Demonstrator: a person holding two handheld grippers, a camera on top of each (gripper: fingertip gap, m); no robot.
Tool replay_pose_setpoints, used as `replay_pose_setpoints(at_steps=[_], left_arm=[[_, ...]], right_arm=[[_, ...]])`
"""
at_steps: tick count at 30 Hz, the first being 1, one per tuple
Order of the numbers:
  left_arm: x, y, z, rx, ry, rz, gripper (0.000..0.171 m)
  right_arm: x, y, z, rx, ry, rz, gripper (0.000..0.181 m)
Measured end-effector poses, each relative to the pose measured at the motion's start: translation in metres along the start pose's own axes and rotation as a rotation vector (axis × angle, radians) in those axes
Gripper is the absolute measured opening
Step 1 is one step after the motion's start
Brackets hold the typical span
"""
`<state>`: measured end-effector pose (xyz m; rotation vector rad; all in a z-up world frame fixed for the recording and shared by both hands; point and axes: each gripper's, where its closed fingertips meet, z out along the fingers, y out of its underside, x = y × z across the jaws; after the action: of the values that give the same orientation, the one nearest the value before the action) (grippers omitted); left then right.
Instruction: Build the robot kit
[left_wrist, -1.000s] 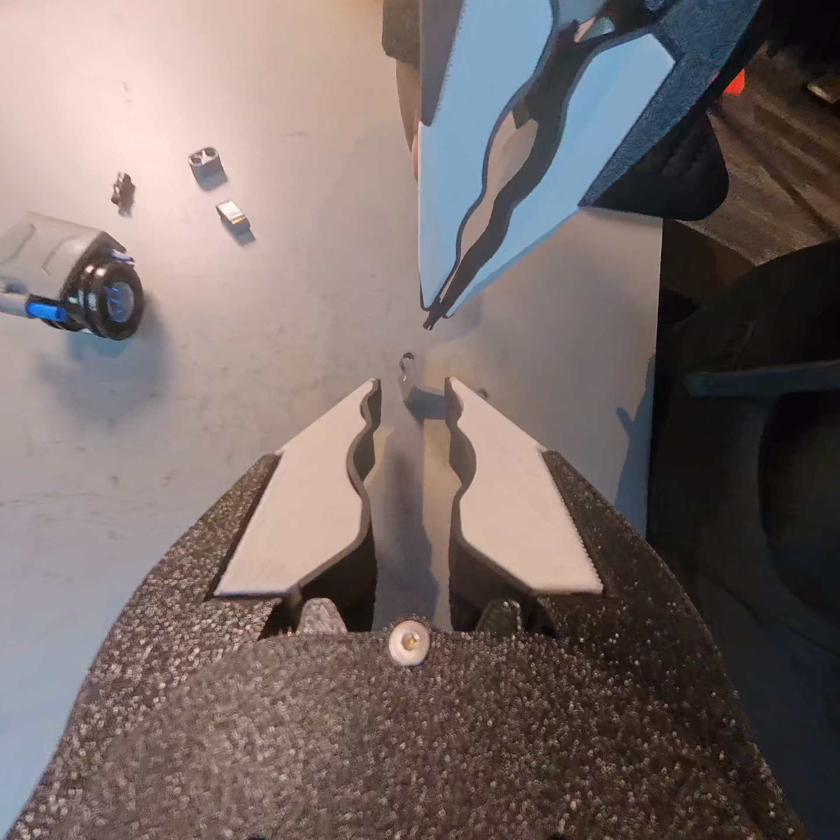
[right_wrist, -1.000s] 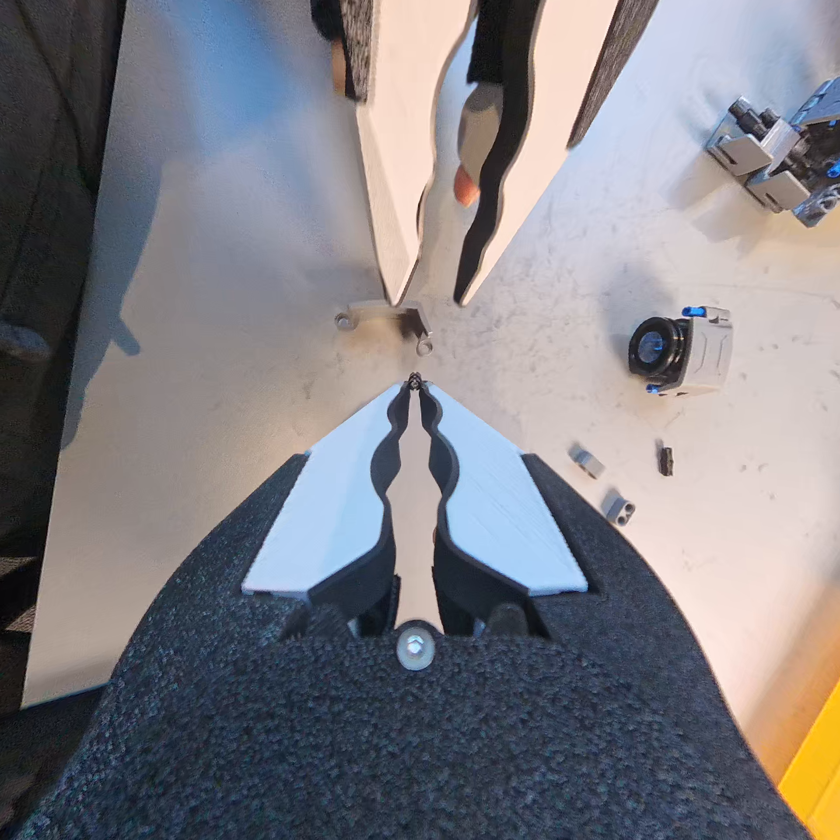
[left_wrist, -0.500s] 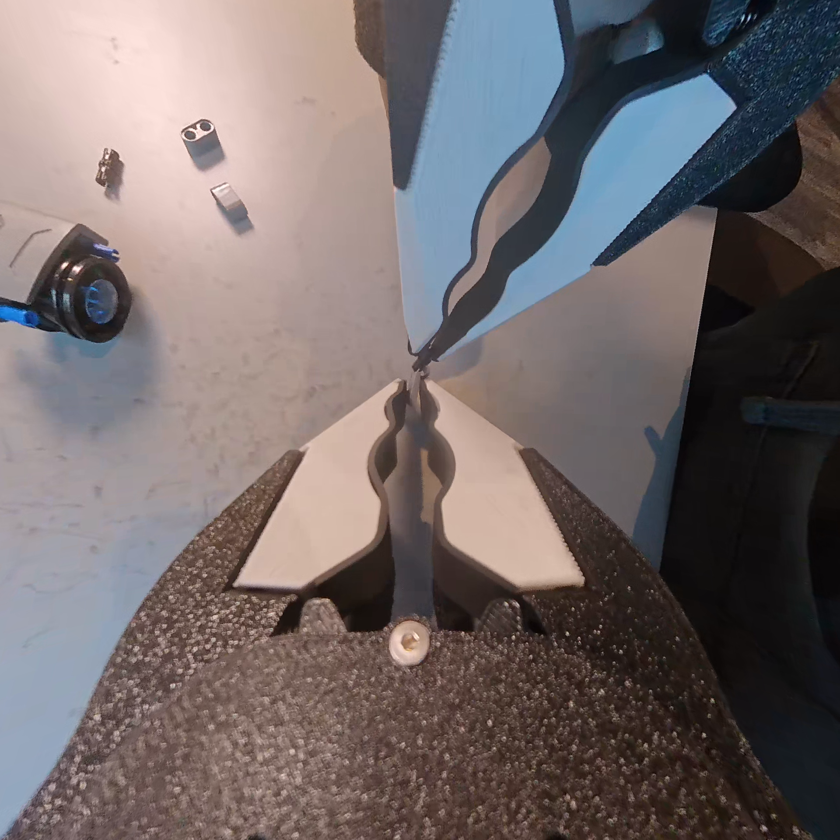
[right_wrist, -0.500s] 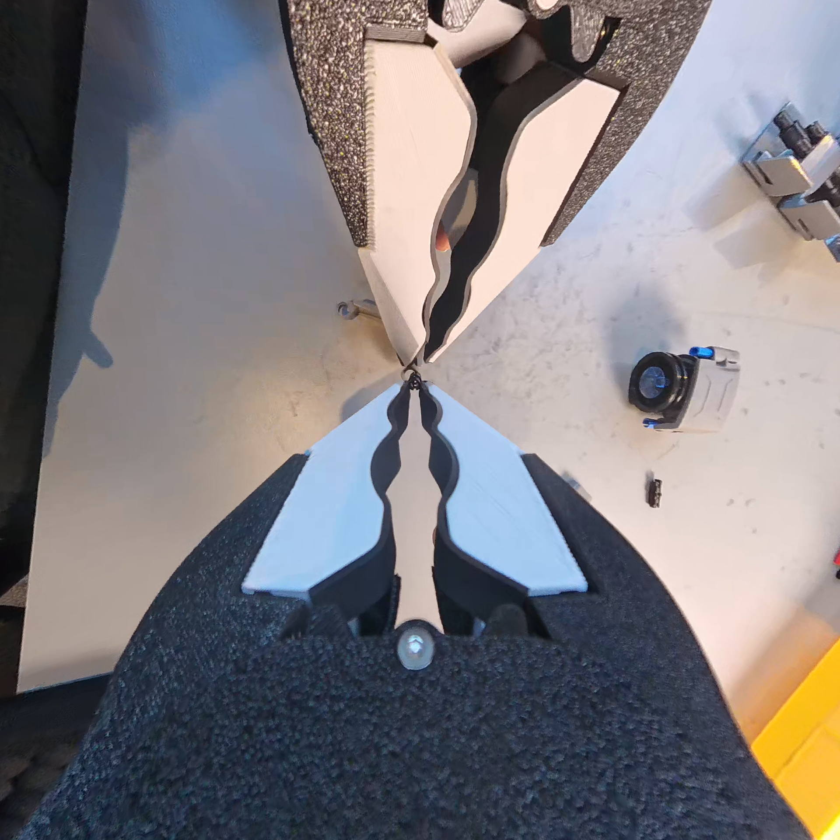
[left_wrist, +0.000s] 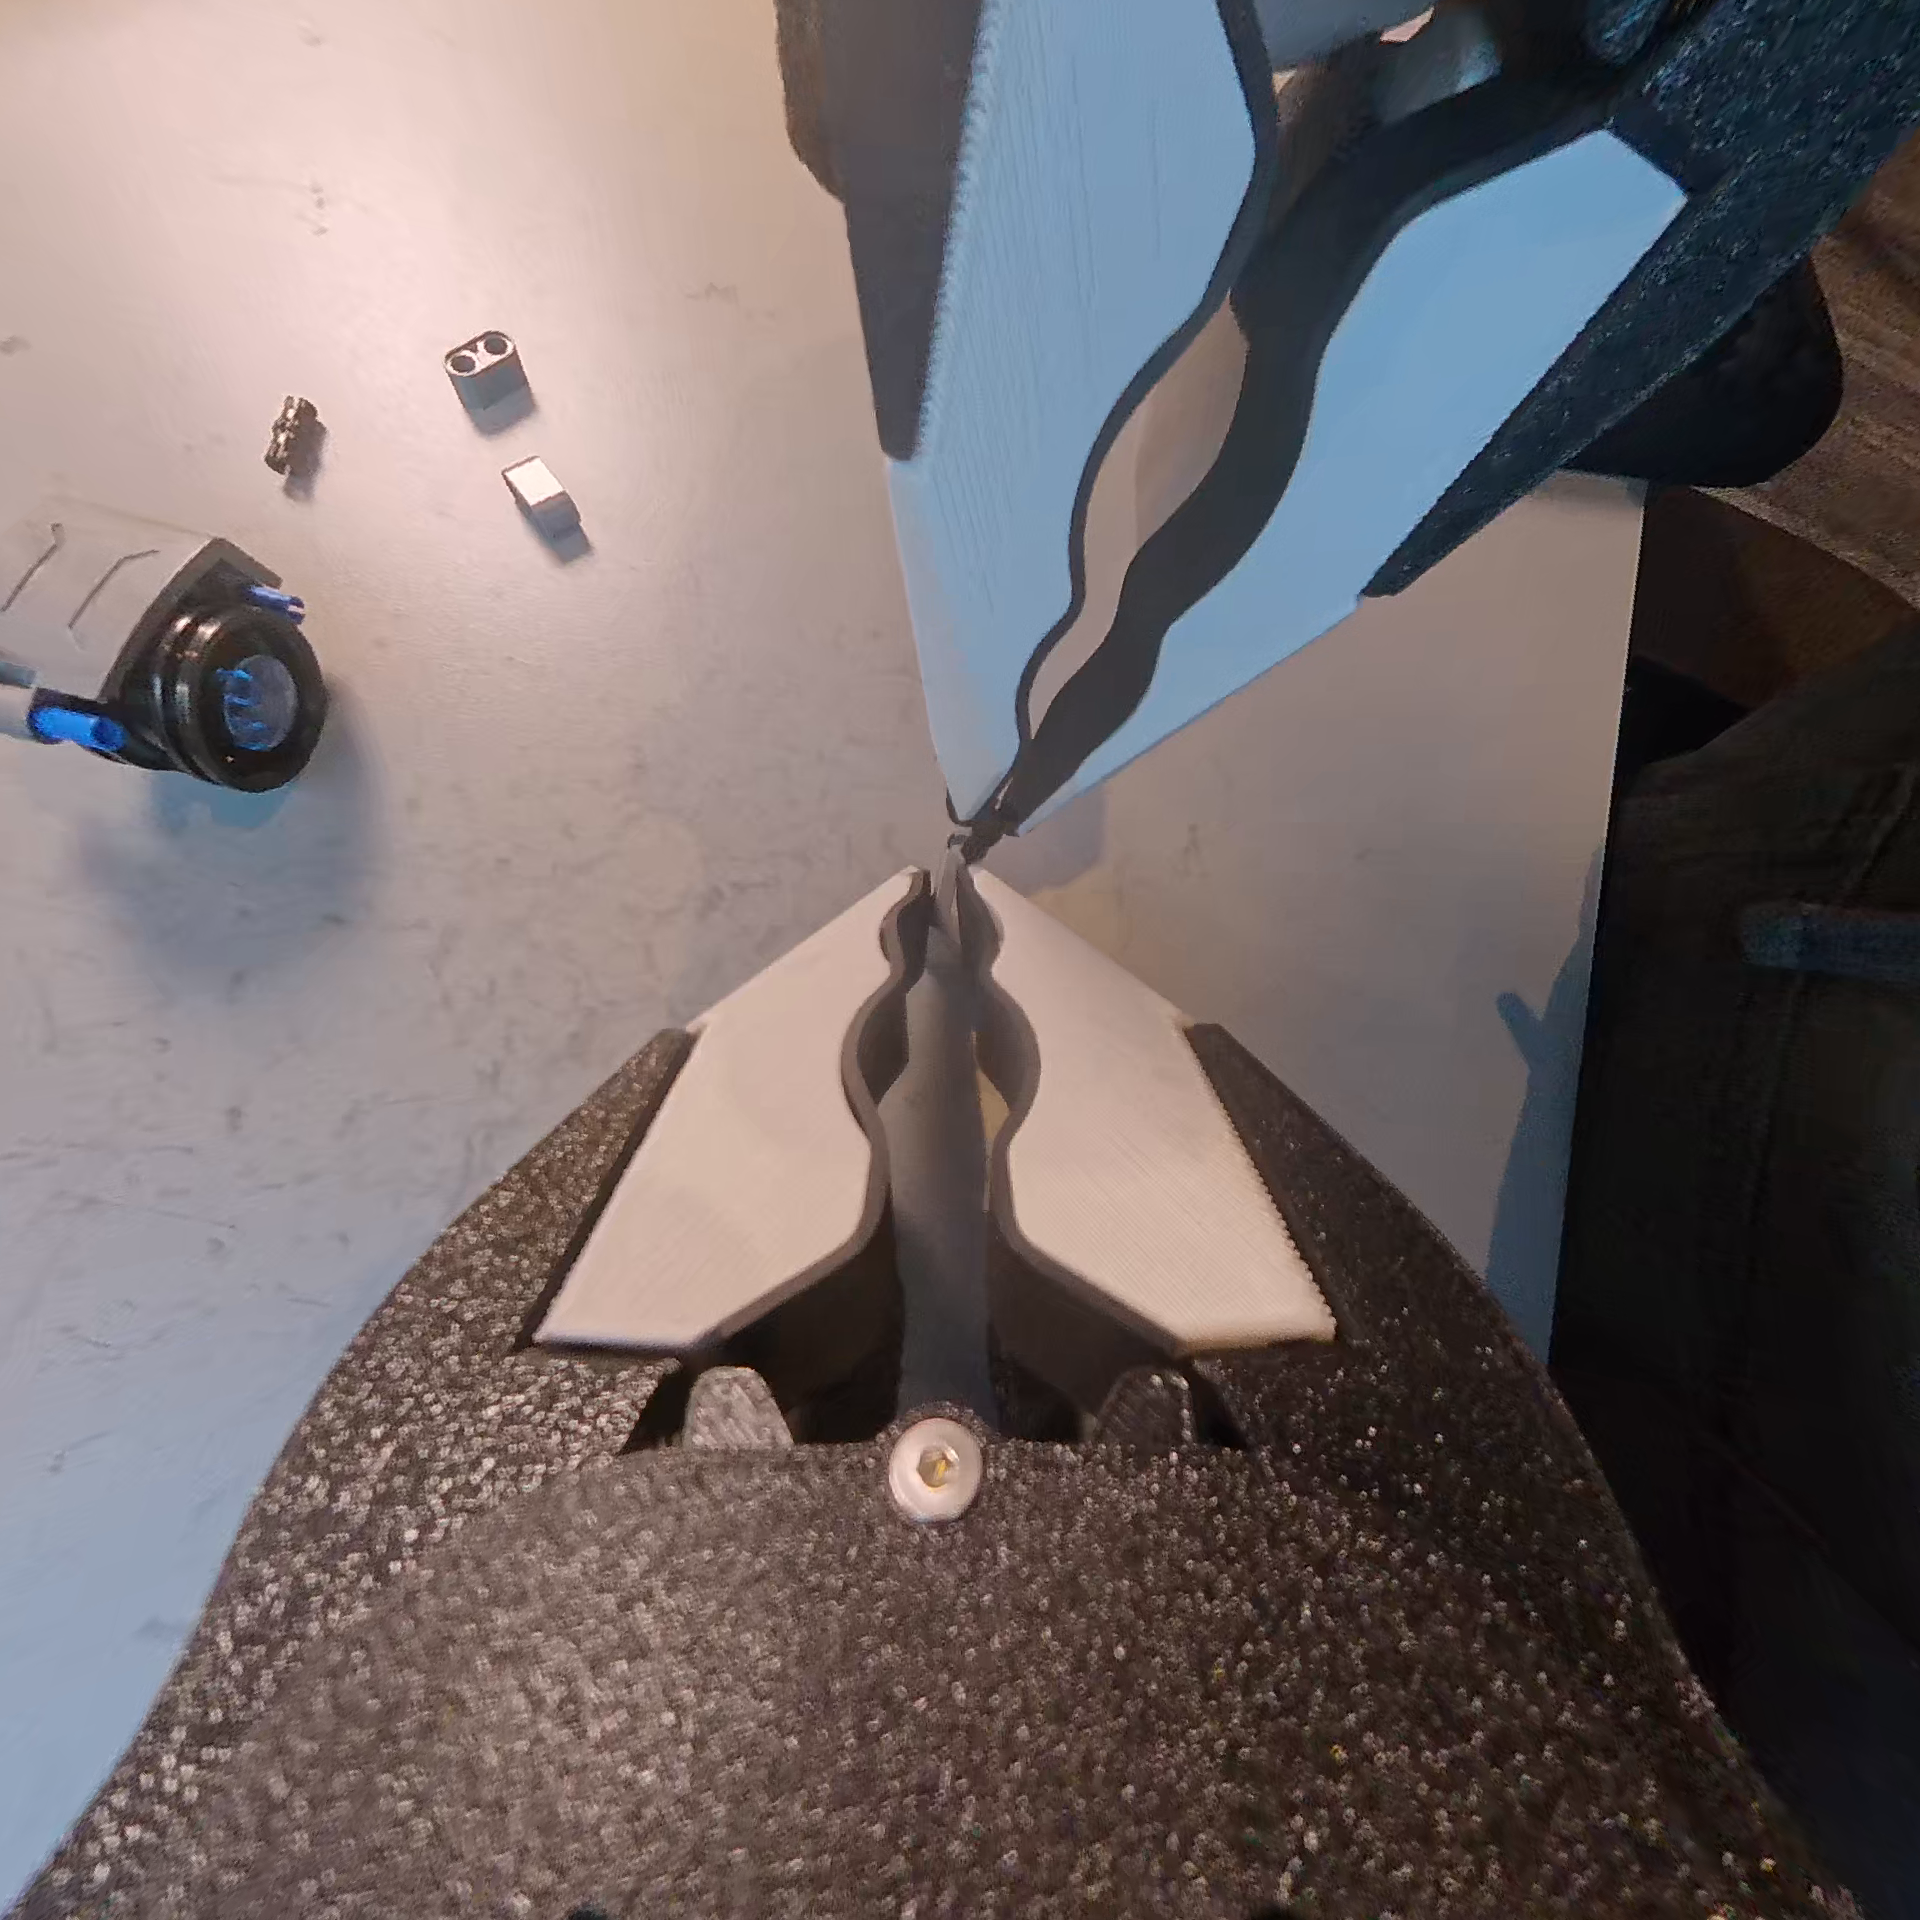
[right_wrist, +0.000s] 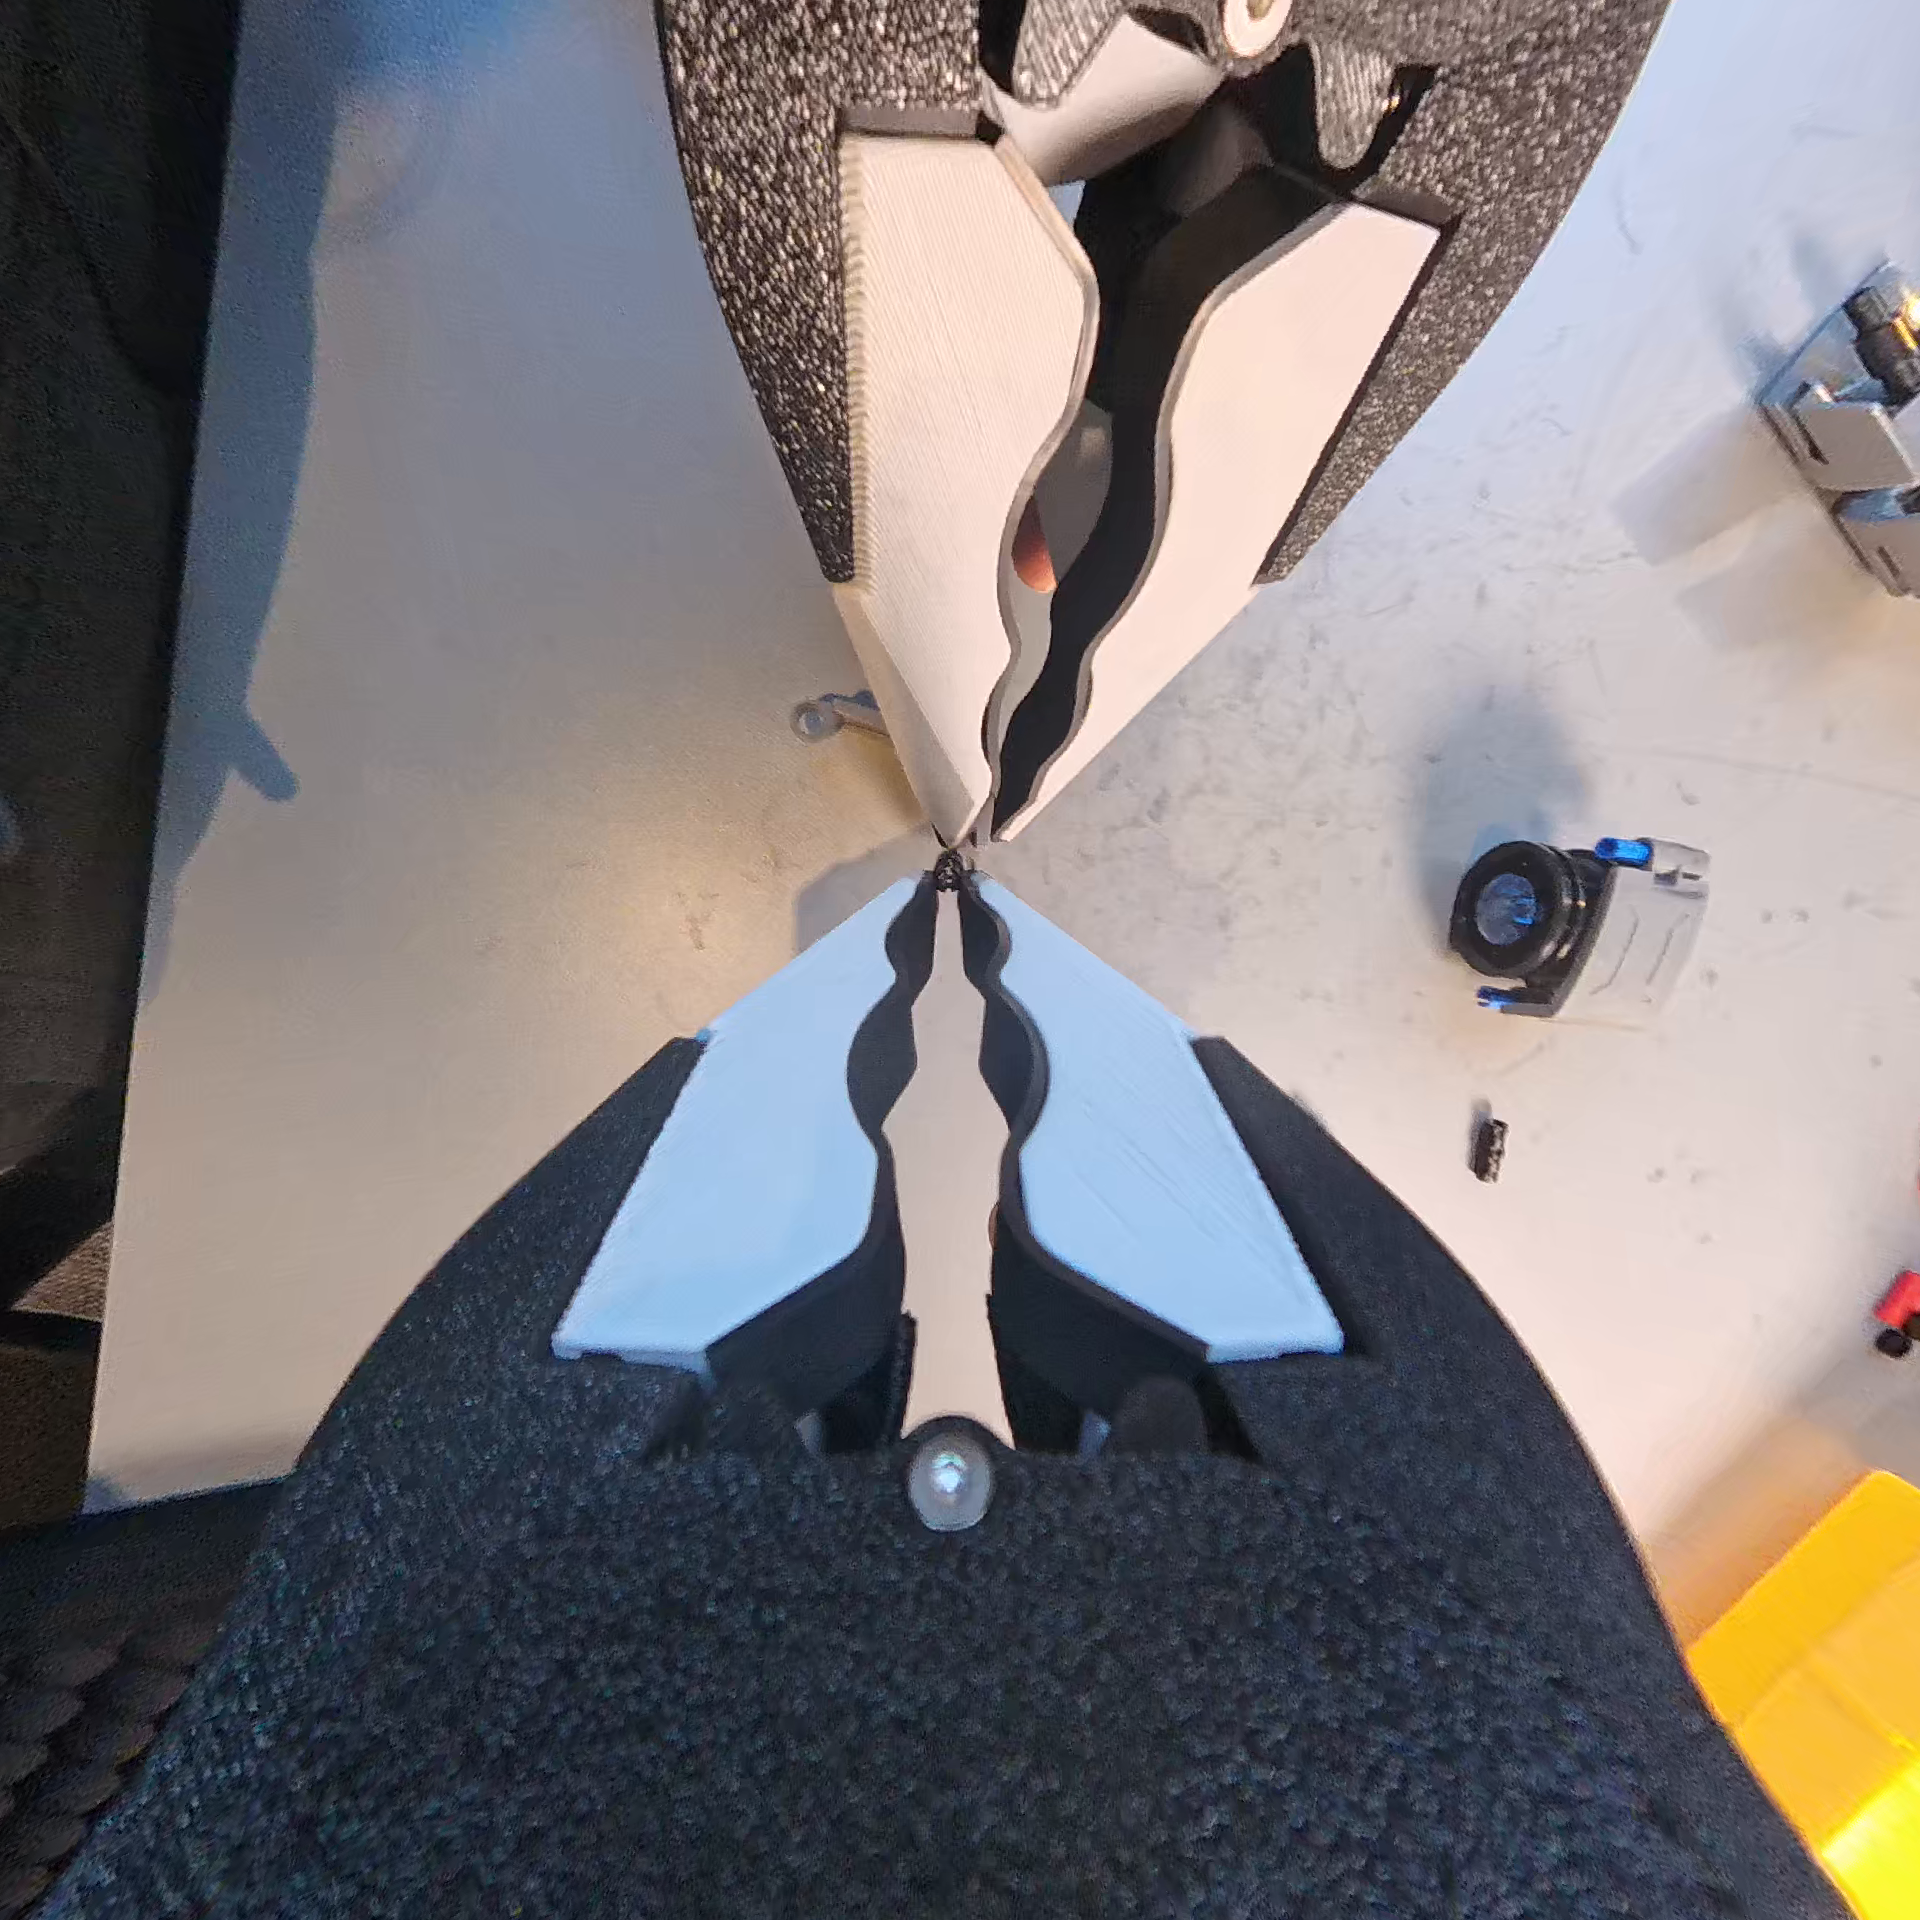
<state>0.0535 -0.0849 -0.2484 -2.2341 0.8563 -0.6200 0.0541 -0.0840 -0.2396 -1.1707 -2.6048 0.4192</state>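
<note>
Here, left to right across the left wrist view, then the right wrist view:

Lens block: lying at the far left on the table — a grey body with a black ring and blue pins, well apart from both grippers.
Small parts: a black pin, a two-hole link and a grey block are lying loose near one another, between the lens block and the right gripper.
Left gripper: its fingers are pressing together on a grey bracket, gripping it at the tips; one end of the bracket is sticking out at the side in the right wrist view.
Right gripper: coming in from above, tip to tip with the left one, fingers closing on a tiny black peg that is meeting the bracket's end.
Table edge: running down the right side, with dark floor beyond.
Right wrist view, centre: the right gripper is pinching the peg against the left gripper's tips — whether the peg is seated in the bracket cannot be told.
Grey assembly: sitting at the far right edge.
Yellow bin: showing at the lower right corner.
</note>
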Motion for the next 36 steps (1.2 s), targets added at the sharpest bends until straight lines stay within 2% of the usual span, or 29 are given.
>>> replay_pose_setpoints(at_steps=[16,20,29,36], left_arm=[[0.000,-0.001,-0.002,0.036,0.030,0.003,0.004],[0.002,-0.001,-0.009,0.033,0.041,0.003,0.010],[-0.001,0.004,-0.017,-0.014,0.029,0.012,0.013],[-0.008,0.001,-0.017,0.011,0.072,-0.134,0.008]], right_arm=[[0.001,0.000,0.003,-0.057,-0.025,-0.022,0.002],[-0.003,0.003,0.009,-0.085,-0.034,-0.042,0.002],[-0.001,-0.005,0.002,-0.032,-0.012,-0.023,0.002],[0.005,-0.005,0.002,-0.005,0.045,0.014,0.002]])
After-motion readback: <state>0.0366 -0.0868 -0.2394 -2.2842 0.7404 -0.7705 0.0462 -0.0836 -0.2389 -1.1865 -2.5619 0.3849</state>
